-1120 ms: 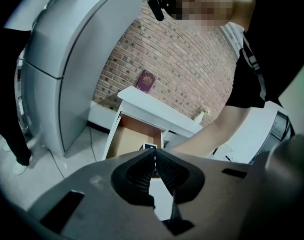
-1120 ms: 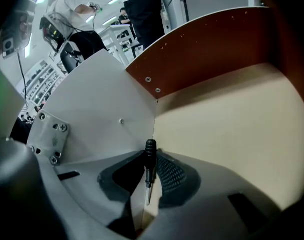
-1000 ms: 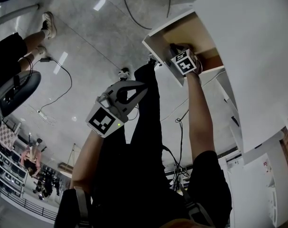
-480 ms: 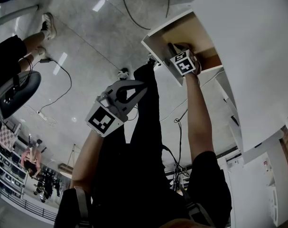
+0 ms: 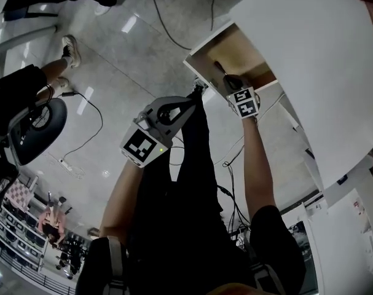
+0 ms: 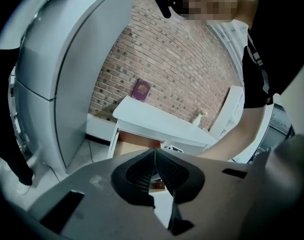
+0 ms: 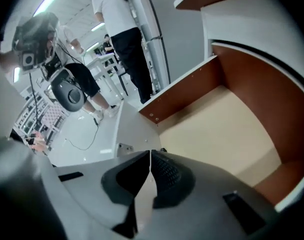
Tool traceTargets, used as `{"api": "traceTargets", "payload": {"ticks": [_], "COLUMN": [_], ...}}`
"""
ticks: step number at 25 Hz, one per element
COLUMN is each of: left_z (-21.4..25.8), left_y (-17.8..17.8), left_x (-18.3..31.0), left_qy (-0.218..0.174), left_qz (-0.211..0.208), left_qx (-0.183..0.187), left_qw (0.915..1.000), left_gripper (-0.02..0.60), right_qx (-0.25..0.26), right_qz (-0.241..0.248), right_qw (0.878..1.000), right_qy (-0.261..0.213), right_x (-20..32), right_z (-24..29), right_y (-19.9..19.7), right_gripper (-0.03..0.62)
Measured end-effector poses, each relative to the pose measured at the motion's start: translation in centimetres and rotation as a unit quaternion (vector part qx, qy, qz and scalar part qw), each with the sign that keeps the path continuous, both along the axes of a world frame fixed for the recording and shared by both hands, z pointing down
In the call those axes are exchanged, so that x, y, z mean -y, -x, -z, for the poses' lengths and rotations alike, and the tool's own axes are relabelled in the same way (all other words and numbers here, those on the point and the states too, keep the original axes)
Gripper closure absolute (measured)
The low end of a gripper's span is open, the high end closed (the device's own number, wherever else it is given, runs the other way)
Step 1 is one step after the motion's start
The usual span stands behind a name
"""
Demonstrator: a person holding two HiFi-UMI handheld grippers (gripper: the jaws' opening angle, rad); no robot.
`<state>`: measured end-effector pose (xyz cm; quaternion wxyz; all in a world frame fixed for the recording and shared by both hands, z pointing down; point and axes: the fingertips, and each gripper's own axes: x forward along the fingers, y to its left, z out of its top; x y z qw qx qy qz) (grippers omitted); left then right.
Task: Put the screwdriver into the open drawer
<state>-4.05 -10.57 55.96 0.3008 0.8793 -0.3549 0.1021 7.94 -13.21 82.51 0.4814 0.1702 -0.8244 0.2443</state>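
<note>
R tongs (image 7: pixel 150 156) closed at drawer (image 7: pixel 217 129); glossy floor (image 5: pixel 112 60), brick wall (image 6: pixel 182 69).

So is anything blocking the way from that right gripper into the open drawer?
Nothing visible does. The right gripper hangs over the open drawer, jaws together, and the floor of it ahead looks bare. I can't make out the screwdriver itself.

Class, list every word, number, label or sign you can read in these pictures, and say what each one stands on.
No text can be read in these pictures.
Left marker cube: a black-and-white square pattern, no letters.
Right marker cube: the same kind of pattern, no letters.
Purple book: cover print too small to read.
</note>
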Motion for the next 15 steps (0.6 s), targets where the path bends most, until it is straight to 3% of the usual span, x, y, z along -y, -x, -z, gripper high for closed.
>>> {"api": "traceTargets", "payload": {"ticks": [5, 10, 15], "left_z": [1.9, 3.8, 3.9], "left_y": [-0.3, -2.6, -2.9], "left_x": [-0.3, -2.4, -3.6], "left_qy": [-0.027, -0.025, -0.025], "left_qz": [-0.046, -0.078, -0.111], "left_qx": [0.015, 0.025, 0.029], "left_qw": [0.9985, 0.9963, 0.9930], "left_gripper": [0.565, 0.565, 0.565], "right_qx": [0.054, 0.099, 0.131], "right_qz": [-0.054, -0.110, -0.147], "right_qw": [0.997, 0.989, 0.978], "right_qy": [0.001, -0.029, -0.067], "right_x": [-2.2, -4.0, -5.0], "right_z": [5.4, 12.6, 17.4], "right_y": [-0.4, -2.5, -2.1], "right_gripper": [0.537, 0.537, 0.537]}}
